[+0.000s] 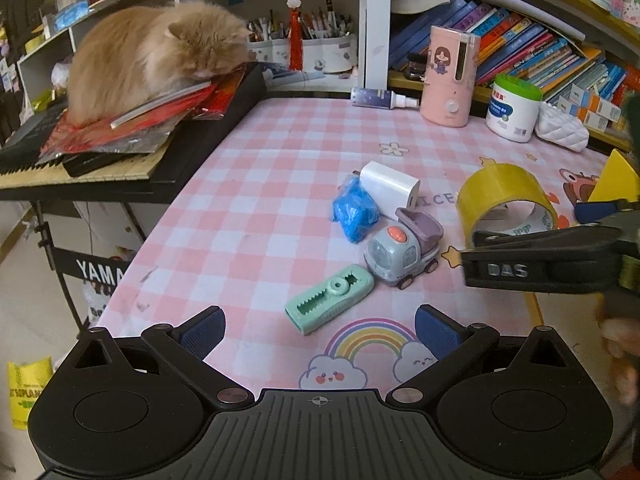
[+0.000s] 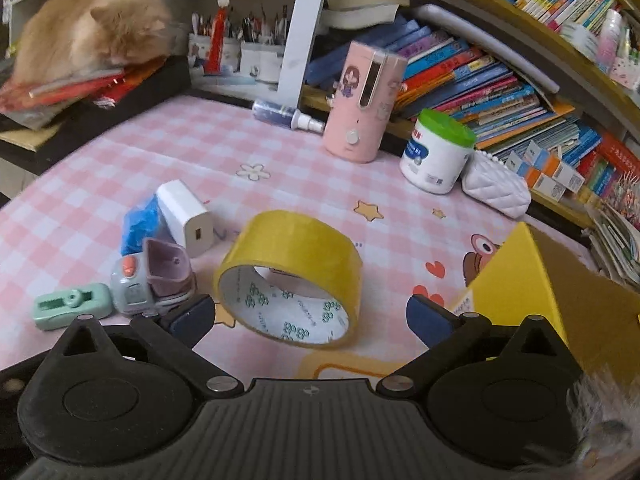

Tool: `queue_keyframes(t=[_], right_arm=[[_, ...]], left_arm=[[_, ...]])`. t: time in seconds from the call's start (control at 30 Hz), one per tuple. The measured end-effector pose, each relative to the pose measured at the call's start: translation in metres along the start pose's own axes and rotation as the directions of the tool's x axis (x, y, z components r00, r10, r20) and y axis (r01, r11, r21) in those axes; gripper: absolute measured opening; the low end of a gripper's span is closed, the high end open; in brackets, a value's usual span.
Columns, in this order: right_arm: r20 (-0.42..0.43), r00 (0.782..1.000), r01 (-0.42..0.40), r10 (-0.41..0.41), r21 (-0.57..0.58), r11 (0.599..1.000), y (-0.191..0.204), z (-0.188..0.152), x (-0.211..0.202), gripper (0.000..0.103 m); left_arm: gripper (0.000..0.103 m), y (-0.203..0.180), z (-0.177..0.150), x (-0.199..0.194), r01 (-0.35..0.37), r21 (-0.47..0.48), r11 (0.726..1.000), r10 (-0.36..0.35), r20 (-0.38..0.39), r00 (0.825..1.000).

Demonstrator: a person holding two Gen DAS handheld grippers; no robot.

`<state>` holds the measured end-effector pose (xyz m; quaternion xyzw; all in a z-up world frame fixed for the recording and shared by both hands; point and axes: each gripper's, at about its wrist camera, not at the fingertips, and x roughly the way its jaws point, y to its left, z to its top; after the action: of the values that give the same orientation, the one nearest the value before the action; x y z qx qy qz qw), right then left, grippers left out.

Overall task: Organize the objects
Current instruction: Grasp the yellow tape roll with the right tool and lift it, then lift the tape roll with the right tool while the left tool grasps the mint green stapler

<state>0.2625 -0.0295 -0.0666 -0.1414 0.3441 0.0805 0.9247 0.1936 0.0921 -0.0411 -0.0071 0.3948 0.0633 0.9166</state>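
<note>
Tape (image 2: 286, 276) sits tilted on the bench (image 2: 100, 184) dead ahead of the right gripper (image 2: 310, 320), core facing it, box (image 2: 532, 280) to its right; both grippers wide open and empty, left gripper (image 1: 320, 332) faces the mint dispenser (image 1: 330, 298).

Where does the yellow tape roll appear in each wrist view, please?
Left wrist: the yellow tape roll sits at right of centre, behind the right gripper's finger.
Right wrist: it is at centre, ahead of the open jaws.
Shared landmark: the toy truck, left of the roll.
</note>
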Motion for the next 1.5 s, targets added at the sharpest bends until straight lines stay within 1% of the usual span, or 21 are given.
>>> queue_keyframes(t=[0.13, 0.23, 0.3, 0.37, 0.43, 0.47, 0.5, 0.53, 0.63, 0.7, 0.73, 0.77, 0.8, 0.83, 0.87, 0.9, 0.93, 0.97, 1.1, 1.33, 1.5], right_arm=[[-0.042, 0.999, -0.006, 0.006, 0.011, 1.000, 0.005, 0.005, 0.023, 0.103], [-0.049, 0.999, -0.014, 0.014, 0.008, 1.000, 0.007, 0.007, 0.033, 0.103], [-0.045, 0.999, -0.023, 0.023, 0.007, 1.000, 0.007, 0.008, 0.036, 0.099], [-0.036, 0.999, -0.037, 0.037, 0.003, 0.999, 0.005, 0.008, 0.036, 0.092], [-0.029, 0.999, -0.033, 0.033, 0.001, 0.999, 0.002, 0.008, 0.036, 0.067], [-0.026, 0.999, -0.032, 0.032, -0.001, 0.999, 0.000, 0.008, 0.036, 0.048], [-0.033, 0.998, -0.052, 0.052, 0.004, 0.999, -0.004, 0.009, 0.036, 0.034], [-0.042, 0.996, -0.077, 0.078, 0.022, 0.997, -0.007, 0.009, 0.037, 0.029], [-0.062, 0.992, -0.111, 0.114, 0.047, 0.993, -0.012, 0.007, 0.038, 0.029], [-0.061, 0.990, -0.122, 0.124, 0.049, 0.991, -0.013, 0.006, 0.037, 0.029], [-0.059, 0.990, -0.127, 0.130, 0.053, 0.990, -0.014, 0.006, 0.036, 0.028], [-0.055, 0.989, -0.131, 0.134, 0.057, 0.990, -0.015, 0.006, 0.035, 0.028], [-0.050, 0.990, -0.130, 0.133, 0.065, 0.989, -0.016, 0.006, 0.034, 0.027], [-0.042, 0.991, -0.127, 0.130, 0.077, 0.989, -0.018, 0.006, 0.032, 0.026], [-0.030, 0.992, -0.120, 0.123, 0.089, 0.989, -0.021, 0.007, 0.030, 0.022], [-0.016, 0.993, -0.113, 0.116, 0.102, 0.988, -0.024, 0.007, 0.028, 0.014], [-0.003, 0.994, -0.112, 0.113, 0.116, 0.987, -0.028, 0.007, 0.026, 0.011], [0.002, 0.994, -0.112, 0.113, 0.130, 0.985, -0.031, 0.008, 0.024, 0.012], [0.027, 0.994, -0.112, 0.109, 0.168, 0.980, -0.038, 0.007, 0.015, 0.007], [0.031, 0.992, -0.127, 0.123, 0.184, 0.975, -0.039, 0.001, -0.006, 0.007], [0.031, 0.992, -0.129, 0.125, 0.190, 0.973, -0.035, -0.006, -0.024, 0.007]], left_arm=[[0.102, -0.005, 0.003, 0.006, 0.006, 0.038, 0.999, -0.006, 0.007, 1.000], [0.101, -0.008, 0.006, 0.012, 0.012, 0.051, 0.999, -0.013, 0.015, 1.000], [0.100, -0.010, 0.009, 0.017, 0.008, 0.054, 0.998, -0.008, 0.010, 1.000], [0.095, -0.011, 0.012, 0.024, -0.003, 0.053, 0.999, 0.002, 0.007, 1.000], [0.090, -0.013, 0.014, 0.033, -0.012, 0.055, 0.998, 0.012, -0.014, 1.000], [0.086, -0.014, 0.014, 0.037, -0.013, 0.057, 0.998, 0.014, -0.028, 0.999], [0.085, -0.015, 0.015, 0.042, -0.011, 0.058, 0.998, 0.013, -0.045, 0.999], [0.084, -0.016, 0.014, 0.045, -0.006, 0.058, 0.998, 0.010, -0.058, 0.998], [0.080, -0.020, 0.015, 0.052, 0.002, 0.069, 0.998, 0.002, -0.066, 0.998], [0.068, -0.021, 0.015, 0.057, 0.002, 0.078, 0.997, 0.004, -0.076, 0.997], [0.065, -0.020, 0.015, 0.058, 0.007, 0.080, 0.997, -0.001, -0.076, 0.997], [0.059, -0.019, 0.015, 0.058, 0.021, 0.076, 0.997, -0.016, -0.076, 0.997], [0.049, -0.018, 0.015, 0.057, 0.040, 0.072, 0.997, -0.034, -0.078, 0.996], [0.043, -0.018, 0.015, 0.056, 0.061, 0.066, 0.996, -0.055, -0.081, 0.995], [0.031, -0.018, 0.014, 0.055, 0.076, 0.064, 0.995, -0.071, -0.082, 0.994], [0.025, -0.019, 0.014, 0.054, 0.078, 0.074, 0.994, -0.072, -0.082, 0.994], [0.024, -0.021, 0.013, 0.053, 0.083, 0.084, 0.993, -0.076, -0.086, 0.993], [0.023, -0.020, 0.013, 0.052, 0.093, 0.081, 0.992, -0.085, -0.090, 0.992], [0.023, -0.015, 0.011, 0.043, 0.128, 0.028, 0.991, -0.124, -0.093, 0.988], [0.023, -0.008, 0.012, 0.010, 0.152, 0.024, 0.988, -0.152, -0.015, 0.988], [0.023, 0.001, 0.006, -0.011, 0.160, 0.017, 0.987, -0.161, 0.018, 0.987]])
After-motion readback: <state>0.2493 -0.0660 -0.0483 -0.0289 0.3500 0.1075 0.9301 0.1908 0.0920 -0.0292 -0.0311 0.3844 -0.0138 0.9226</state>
